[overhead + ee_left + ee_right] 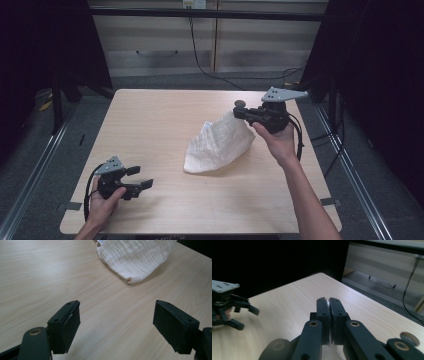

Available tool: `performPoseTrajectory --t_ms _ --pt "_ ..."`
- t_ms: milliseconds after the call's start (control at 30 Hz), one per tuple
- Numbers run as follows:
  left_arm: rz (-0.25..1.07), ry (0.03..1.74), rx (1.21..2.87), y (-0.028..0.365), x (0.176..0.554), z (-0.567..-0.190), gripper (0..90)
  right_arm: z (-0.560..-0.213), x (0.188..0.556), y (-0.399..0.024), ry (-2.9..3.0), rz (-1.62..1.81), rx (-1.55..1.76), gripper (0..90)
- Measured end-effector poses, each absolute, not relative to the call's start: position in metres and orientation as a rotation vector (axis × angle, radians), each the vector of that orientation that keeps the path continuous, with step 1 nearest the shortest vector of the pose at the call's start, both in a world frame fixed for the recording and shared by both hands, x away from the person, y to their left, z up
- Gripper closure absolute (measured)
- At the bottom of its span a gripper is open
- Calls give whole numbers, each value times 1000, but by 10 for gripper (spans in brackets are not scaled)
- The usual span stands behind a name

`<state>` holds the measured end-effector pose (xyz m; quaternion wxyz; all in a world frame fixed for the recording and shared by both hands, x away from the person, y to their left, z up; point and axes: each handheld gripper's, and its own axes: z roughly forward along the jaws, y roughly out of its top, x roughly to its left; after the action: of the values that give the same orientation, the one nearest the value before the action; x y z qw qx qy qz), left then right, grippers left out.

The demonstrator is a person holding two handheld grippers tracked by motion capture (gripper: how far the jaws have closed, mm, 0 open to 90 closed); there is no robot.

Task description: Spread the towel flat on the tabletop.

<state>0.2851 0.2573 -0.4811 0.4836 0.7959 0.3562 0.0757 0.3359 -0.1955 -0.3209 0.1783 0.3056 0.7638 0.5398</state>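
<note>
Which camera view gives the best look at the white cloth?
The high view: it shows the whole white cloth, one corner lifted by the right tongs, the rest draped on the table. The left gripper view shows its lower folded part. The right gripper view shows a thin white edge between shut jaws.

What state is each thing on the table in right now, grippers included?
White crinkled cloth: one corner lifted, the rest bunched on the table.
Right gripper: shut on the cloth's raised corner.
Left gripper: open, nothing between its jaws, apart from the cloth.
Light wooden table: bears the cloth's lower part.
</note>
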Motion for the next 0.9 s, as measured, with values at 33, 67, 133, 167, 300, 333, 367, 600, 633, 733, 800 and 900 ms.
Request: performPoseTrajectory --t_ms 33,67,133,167,300,333,367,600,633,733,800,900 --pt "185 869 1938 258 285 -481 215 -321 336 -196 2160 1527 864 872" --pt "185 870 1938 258 285 -481 215 -323 332 -195 2169 1523 854 872" --pt "187 867 1942 257 285 -481 215 -343 319 -198 2219 1488 862 872" --pt "187 867 1942 257 285 -481 215 -352 314 -201 2232 1489 871 872" --pt "189 875 1946 256 285 -482 215 -382 299 -208 2282 1466 917 872" --pt "185 873 1947 255 286 -482 215 -399 290 -214 2311 1463 948 871" --pt "184 873 1947 255 286 -482 215 -399 290 -214 2311 1463 948 871" --pt "194 880 1956 254 286 -483 215 -438 258 -238 2369 1471 1066 871" --pt "194 881 1958 254 286 -483 215 -445 254 -238 2394 1449 1077 871" --pt "193 878 1962 253 287 -483 215 -456 249 -239 2434 1403 1093 871" --pt "194 879 1966 252 287 -484 215 -467 245 -242 2447 1393 1126 871" --pt "188 882 1965 251 287 -484 215 -482 245 -244 2469 1366 1175 872"
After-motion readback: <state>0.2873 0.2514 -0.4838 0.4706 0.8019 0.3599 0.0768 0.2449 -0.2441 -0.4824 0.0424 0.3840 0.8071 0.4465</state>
